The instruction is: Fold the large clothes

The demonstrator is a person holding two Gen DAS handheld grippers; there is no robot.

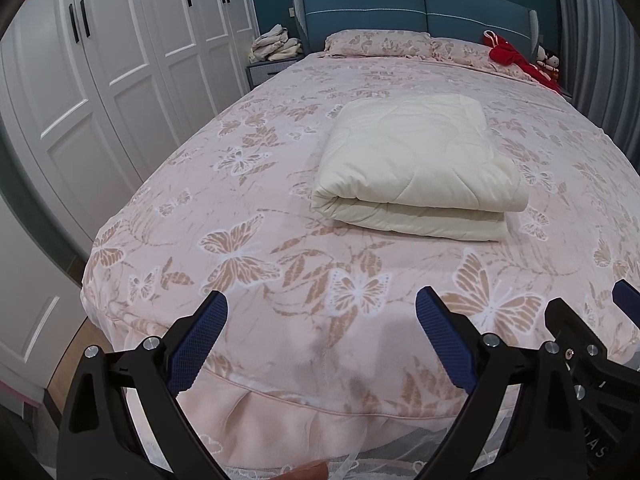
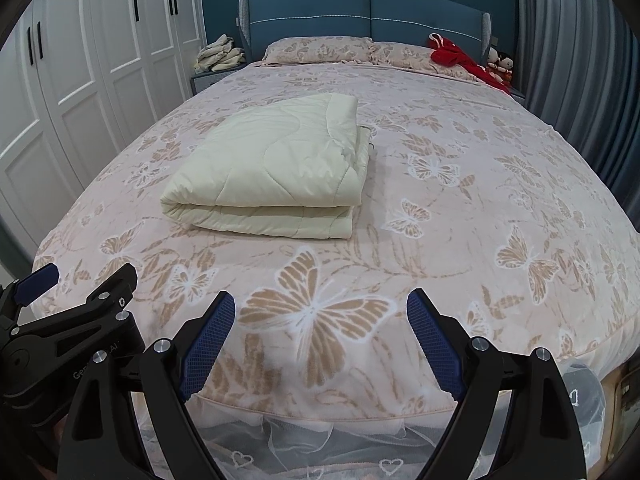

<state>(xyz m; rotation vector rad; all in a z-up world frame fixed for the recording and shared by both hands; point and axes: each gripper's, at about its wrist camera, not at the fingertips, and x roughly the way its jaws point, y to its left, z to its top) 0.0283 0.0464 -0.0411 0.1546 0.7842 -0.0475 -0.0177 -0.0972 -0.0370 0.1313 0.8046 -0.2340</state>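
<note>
A cream quilted blanket lies folded into a thick rectangle on the pink butterfly-print bed; it also shows in the right wrist view. My left gripper is open and empty above the bed's foot edge, well short of the blanket. My right gripper is open and empty, also over the foot edge. Each gripper shows at the edge of the other's view: the right gripper to the right, the left gripper to the left.
White wardrobe doors line the left side. A blue headboard, two pillows, a red garment and dolls are at the far end. Clothes pile on a nightstand. Grey curtains hang at right.
</note>
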